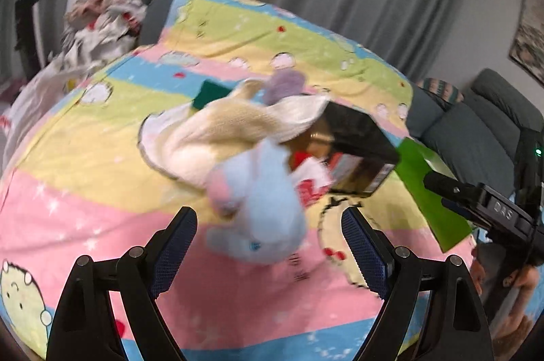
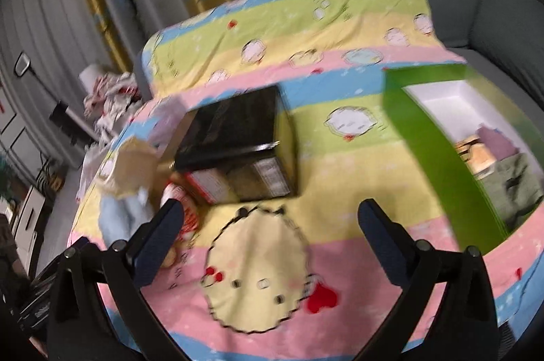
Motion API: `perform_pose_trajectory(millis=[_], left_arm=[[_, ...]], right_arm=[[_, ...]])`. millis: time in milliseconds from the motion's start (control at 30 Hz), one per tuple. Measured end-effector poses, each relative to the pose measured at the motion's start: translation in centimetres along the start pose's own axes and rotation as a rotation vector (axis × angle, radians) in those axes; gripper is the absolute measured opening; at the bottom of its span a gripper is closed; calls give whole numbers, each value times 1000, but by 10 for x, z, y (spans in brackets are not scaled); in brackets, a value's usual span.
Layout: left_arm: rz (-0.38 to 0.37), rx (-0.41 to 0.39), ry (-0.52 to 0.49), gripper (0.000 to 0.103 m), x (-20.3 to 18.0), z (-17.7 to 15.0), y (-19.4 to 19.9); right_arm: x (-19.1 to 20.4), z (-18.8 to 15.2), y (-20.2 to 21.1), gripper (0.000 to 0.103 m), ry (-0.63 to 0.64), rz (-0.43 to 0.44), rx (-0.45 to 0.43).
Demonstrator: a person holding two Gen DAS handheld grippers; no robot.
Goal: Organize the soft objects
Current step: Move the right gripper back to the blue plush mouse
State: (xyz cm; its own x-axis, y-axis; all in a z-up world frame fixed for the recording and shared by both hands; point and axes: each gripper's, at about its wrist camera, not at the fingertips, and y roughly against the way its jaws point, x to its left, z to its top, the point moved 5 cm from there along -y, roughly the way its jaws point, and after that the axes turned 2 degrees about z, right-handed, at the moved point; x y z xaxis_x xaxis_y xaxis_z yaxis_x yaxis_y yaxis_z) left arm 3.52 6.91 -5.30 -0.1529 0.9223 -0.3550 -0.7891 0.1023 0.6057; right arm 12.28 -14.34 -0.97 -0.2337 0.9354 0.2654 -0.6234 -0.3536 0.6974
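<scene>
A pale blue plush toy [image 1: 261, 211] lies on the striped cartoon bedsheet [image 1: 102, 130], just ahead of my open, empty left gripper [image 1: 268, 242]. Behind it lie cream and white cloths [image 1: 231, 130], a lilac cloth [image 1: 285, 82] and a dark green cloth [image 1: 210, 92]. A black box [image 1: 357, 140] lies on its side, with a red-and-white soft item [image 1: 309, 177] at its mouth. My right gripper [image 2: 272, 231] is open and empty above the sheet [image 2: 255, 276], between the black box [image 2: 238, 140] and a green box [image 2: 442, 140] holding folded soft items [image 2: 499, 157].
The right gripper's body [image 1: 486, 208] shows at the right of the left wrist view, by the green box [image 1: 431, 191]. A grey sofa [image 1: 476, 123] stands beyond the bed. Crumpled clothes [image 1: 102, 28] lie at the far left. Curtains hang behind.
</scene>
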Motion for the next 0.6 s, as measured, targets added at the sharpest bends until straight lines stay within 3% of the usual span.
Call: perform_pose_trajectory(millis=[167,333,600], left_arm=[[35,25,86,87,29,-4,-5],[48,100,195,87,52,-11,-15],[103,109,265,87,75,-13,-12]], right_arm=[[42,-9,-17,102,43,40,38],[74,-15,-42,102,27,103,102],[121,-16,-66,100,21,214,171]])
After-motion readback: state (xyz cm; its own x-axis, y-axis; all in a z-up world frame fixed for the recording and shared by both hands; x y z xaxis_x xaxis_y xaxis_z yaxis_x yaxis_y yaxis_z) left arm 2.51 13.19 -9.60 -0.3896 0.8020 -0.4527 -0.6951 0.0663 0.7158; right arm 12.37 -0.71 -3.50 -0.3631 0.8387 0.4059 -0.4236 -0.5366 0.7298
